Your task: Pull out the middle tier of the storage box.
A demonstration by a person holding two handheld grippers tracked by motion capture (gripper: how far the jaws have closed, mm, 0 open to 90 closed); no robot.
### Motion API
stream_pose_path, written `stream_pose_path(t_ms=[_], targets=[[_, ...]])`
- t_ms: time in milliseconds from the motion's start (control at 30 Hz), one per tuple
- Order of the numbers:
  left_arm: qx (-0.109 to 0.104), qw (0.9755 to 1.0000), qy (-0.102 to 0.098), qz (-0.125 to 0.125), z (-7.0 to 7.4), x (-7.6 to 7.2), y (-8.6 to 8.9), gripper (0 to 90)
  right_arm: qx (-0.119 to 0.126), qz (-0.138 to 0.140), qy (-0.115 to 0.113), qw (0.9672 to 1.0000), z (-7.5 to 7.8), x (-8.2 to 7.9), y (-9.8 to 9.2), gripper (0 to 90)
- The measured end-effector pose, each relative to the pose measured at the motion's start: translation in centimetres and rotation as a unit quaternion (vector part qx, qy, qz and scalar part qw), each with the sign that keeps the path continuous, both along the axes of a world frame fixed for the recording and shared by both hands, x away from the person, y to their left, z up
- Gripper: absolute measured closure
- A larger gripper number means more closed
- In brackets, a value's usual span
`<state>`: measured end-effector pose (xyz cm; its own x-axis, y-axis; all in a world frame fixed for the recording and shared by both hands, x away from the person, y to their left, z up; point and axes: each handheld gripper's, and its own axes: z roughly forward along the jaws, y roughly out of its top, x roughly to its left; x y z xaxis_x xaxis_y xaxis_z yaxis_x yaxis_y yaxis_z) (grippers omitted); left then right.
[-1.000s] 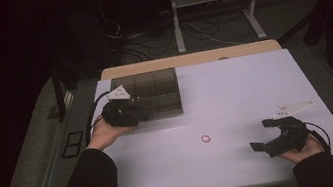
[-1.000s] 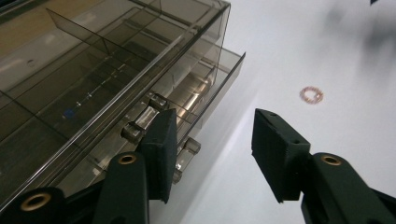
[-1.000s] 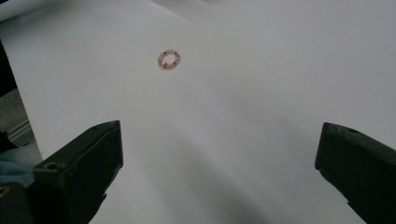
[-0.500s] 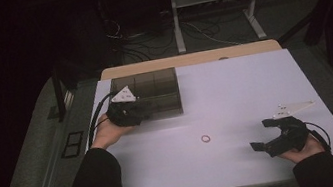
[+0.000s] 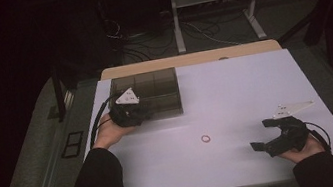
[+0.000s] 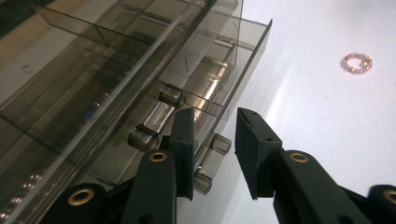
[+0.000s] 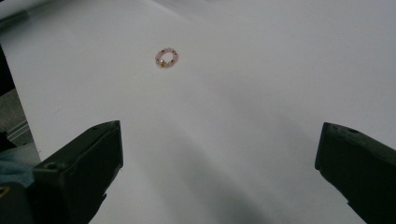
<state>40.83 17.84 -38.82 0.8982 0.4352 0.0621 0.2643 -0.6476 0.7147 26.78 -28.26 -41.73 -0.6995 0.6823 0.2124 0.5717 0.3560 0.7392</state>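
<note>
Smoky translucent plastic made up the compartment box (image 5: 154, 93), which sat at the table's (image 5: 235, 92) far left corner, and its small latch tab (image 6: 212, 161) on the near front edge lay between the jaws of the left gripper (image 6: 215, 154). Those jaws had just been closing around the tab; one pad looked against it, the other showed a gap, so I judged the grip not yet firm. The box's front edge ran across the gripper's line of approach, so the coming pull would go toward the person. A beaded ring (image 5: 206, 139) lay mid-table, well apart from the box, nearer the right gripper (image 5: 268, 138), whose jaws stood wide apart and pointed at it.
</note>
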Motion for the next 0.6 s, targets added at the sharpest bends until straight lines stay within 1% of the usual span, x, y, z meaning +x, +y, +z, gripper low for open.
stream_pose_path(t_ms=[167,233,300,367,467,600], targets=[[0.0,1.0,0.004,-0.002,-0.21,0.31,0.0,68.7,0.0,0.001,0.0,1.0,0.01,-0.02,-0.01,0.4],[-0.007,1.0,0.007,0.001,-0.33,0.37,0.06,69.7,0.0,0.001,0.0,1.0,-0.01,-0.01,-0.03,0.4],[-0.01,0.9999,0.008,0.001,-0.37,0.47,0.18,70.9,0.0,0.0,0.001,1.0,-0.02,0.0,-0.06,0.4],[-0.008,0.9999,0.007,0.0,-0.4,0.56,0.31,73.0,0.001,-0.001,0.001,1.0,-0.04,0.01,-0.07,0.4],[-0.013,0.9999,0.007,0.003,-0.51,0.61,0.38,75.4,0.001,-0.001,0.001,1.0,-0.04,0.01,-0.07,0.4],[-0.014,0.9999,0.004,0.003,-0.58,0.61,0.5,76.7,0.002,-0.001,0.001,1.0,-0.03,0.01,-0.07,0.4]])
